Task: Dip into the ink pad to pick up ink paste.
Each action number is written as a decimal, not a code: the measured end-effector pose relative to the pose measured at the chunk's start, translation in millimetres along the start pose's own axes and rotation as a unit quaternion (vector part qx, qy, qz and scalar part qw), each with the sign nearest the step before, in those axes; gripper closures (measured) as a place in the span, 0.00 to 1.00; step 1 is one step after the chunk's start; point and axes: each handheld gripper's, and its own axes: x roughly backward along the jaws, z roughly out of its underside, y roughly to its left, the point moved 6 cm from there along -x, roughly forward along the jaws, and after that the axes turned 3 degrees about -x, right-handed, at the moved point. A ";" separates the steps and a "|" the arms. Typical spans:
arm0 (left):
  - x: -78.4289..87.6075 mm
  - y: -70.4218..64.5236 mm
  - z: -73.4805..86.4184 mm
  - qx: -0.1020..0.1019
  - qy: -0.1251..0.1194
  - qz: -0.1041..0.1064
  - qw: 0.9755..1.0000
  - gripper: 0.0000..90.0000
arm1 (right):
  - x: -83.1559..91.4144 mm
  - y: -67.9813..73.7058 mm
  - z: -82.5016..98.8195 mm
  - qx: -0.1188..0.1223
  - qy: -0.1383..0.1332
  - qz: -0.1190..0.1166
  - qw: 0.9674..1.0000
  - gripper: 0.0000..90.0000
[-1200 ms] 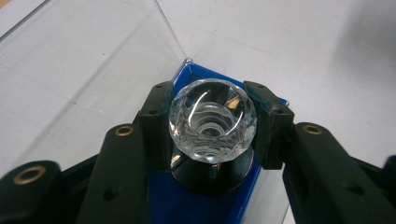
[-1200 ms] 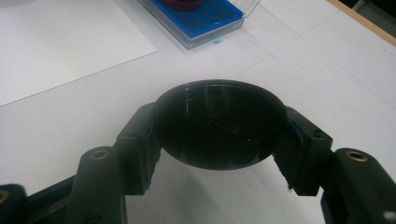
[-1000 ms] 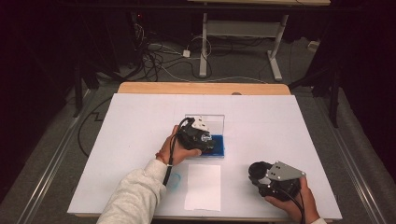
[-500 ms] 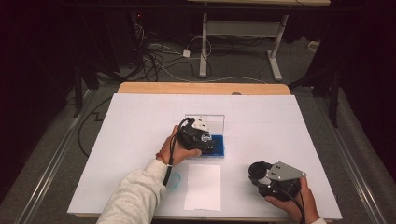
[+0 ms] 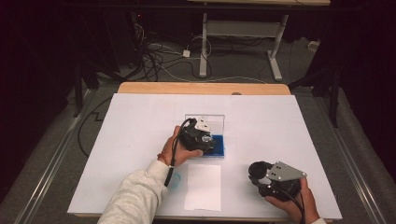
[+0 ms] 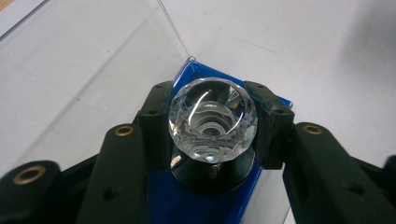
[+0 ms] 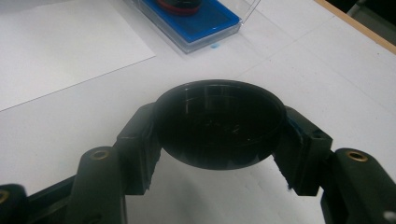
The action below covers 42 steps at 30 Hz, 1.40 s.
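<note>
Lower right of the high view: the right gripper [image 5: 274, 179] is clenched on a round black cap [image 7: 219, 128], held above the white table [image 5: 140, 121]. At frame centre, the left gripper [image 5: 198, 140] grasps a faceted clear glass knob [image 6: 213, 120] over the blue tray [image 5: 218, 145]. Behind stands its clear lid [image 5: 212, 122].

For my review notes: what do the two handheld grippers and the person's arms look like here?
Both grippers are black. The left gripper carries a small pale plate and a black cable looping over the wrist; its jaws show brass-coloured screw rings in the left gripper view. The right gripper has a grey three-cornered plate and a trailing black cable. The left arm wears a light grey sleeve.
</note>
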 end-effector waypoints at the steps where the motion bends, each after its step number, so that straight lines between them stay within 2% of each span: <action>1: 0.3 0.4 0.4 0.001 0.000 0.001 1.000 0.61 | 0.1 0.1 -0.1 0.000 0.000 0.000 1.000 0.43; 9: 2.3 -2.0 0.6 -0.003 0.004 -0.012 1.000 0.61 | 1.2 0.4 -0.9 0.006 0.000 0.009 1.000 0.43; 12: 5.3 -2.0 0.6 -0.006 -0.002 -0.017 1.000 0.61 | 1.8 0.8 -1.6 0.006 -0.002 0.009 1.000 0.43; 17: 30.3 2.6 -1.7 0.000 -0.041 -0.018 0.999 0.61 | 3.2 -1.2 -0.4 0.002 -0.004 0.010 1.000 0.43; 24: 60.7 1.9 7.3 -0.012 -0.061 -0.026 0.998 0.61 | 5.3 -1.6 -1.3 -0.003 -0.010 0.009 1.000 0.43; 26: 66.1 0.5 11.7 -0.012 -0.069 -0.020 0.997 0.61 | 5.7 -2.0 -1.8 -0.004 -0.011 0.009 1.000 0.43; 31: 77.2 -0.2 19.2 -0.023 -0.072 -0.013 0.997 0.61 | 6.0 -2.2 -2.5 -0.003 -0.014 0.009 1.000 0.43; 42: 102.2 -5.1 28.9 -0.032 -0.077 -0.027 0.996 0.61 | 11.3 -4.4 -5.1 -0.010 -0.028 0.005 1.000 0.43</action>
